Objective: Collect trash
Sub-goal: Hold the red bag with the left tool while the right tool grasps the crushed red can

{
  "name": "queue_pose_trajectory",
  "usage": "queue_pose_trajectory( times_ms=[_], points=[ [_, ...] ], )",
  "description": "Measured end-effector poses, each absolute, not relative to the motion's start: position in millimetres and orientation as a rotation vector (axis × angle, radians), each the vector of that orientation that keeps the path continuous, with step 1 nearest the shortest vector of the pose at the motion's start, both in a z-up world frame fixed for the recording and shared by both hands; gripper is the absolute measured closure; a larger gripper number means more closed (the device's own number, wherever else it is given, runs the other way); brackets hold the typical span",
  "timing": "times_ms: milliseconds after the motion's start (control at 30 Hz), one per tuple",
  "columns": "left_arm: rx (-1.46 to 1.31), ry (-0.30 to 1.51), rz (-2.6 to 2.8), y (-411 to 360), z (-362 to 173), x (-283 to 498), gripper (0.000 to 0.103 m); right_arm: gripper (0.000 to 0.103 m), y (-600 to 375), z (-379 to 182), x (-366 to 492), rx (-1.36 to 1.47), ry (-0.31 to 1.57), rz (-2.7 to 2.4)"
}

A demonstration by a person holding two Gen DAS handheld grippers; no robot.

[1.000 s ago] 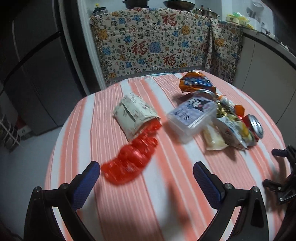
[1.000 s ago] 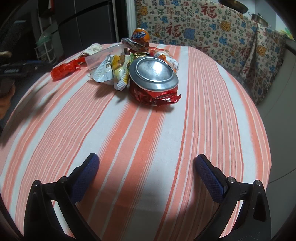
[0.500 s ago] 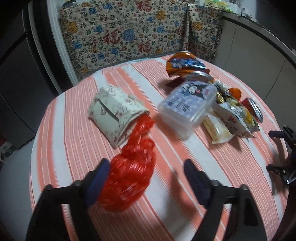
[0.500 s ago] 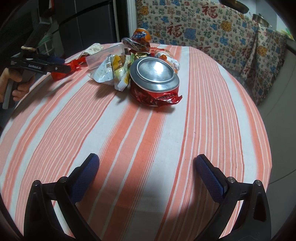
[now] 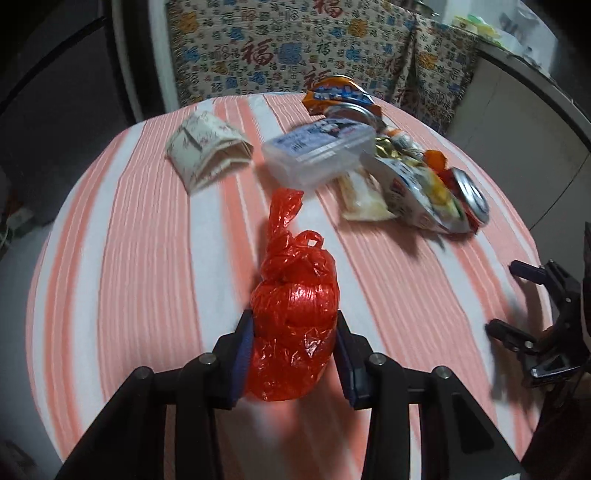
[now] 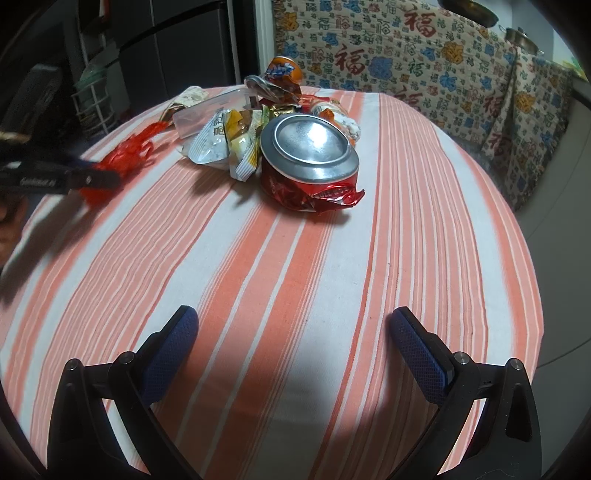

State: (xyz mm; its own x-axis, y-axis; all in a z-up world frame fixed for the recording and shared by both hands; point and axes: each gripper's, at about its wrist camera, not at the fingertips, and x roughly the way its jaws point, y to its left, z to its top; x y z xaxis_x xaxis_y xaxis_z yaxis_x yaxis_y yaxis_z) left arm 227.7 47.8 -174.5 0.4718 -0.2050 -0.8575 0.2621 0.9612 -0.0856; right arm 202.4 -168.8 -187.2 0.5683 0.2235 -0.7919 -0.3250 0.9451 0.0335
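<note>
Striped surface (image 6: pixel 332 258) with its trash uncollected.
Left gripper (image 5: pixel 293 347) has just been closing and clenches the red bag (image 5: pixel 293 314); right gripper (image 6: pixel 293 332) stands released.

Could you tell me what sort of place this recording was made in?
Most likely a home kitchen or dining corner: a round table with a striped cloth, a tall dark fridge, and a counter with pans behind a patterned drape.

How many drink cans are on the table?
2. A crushed red can stands at the near end of the trash pile; an orange can lies at the far end. Wrappers may hide others.
</note>
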Motion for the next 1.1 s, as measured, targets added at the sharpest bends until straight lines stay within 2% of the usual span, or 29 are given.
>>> queue_pose_trajectory(
  times_ms=[200,267,333,433,667,1100],
  points=[
    [-0.008,0.983,-0.238,19,-173,183,0.059,0.0,-171,-187,200,-0.127,0.915,0.335],
    [0.016,0.963,-0.212,11,-174,175,0.042,0.0,-173,-187,199,-0.136,0.918,0.344],
    [0.039,0.958,-0.191,4,-179,173,0.034,0.0,-177,-187,198,-0.14,0.924,0.343],
    [0.062,0.96,-0.149,3,-188,180,0.034,0.0,-186,-187,198,-0.133,0.924,0.327],
    [0.074,0.913,-0.118,10,-192,188,0.018,0.0,-192,-186,197,-0.135,0.922,0.331],
    [0.067,0.915,-0.107,10,-194,189,0.014,0.0,-200,-186,236,-0.144,0.942,0.349]
  ],
)
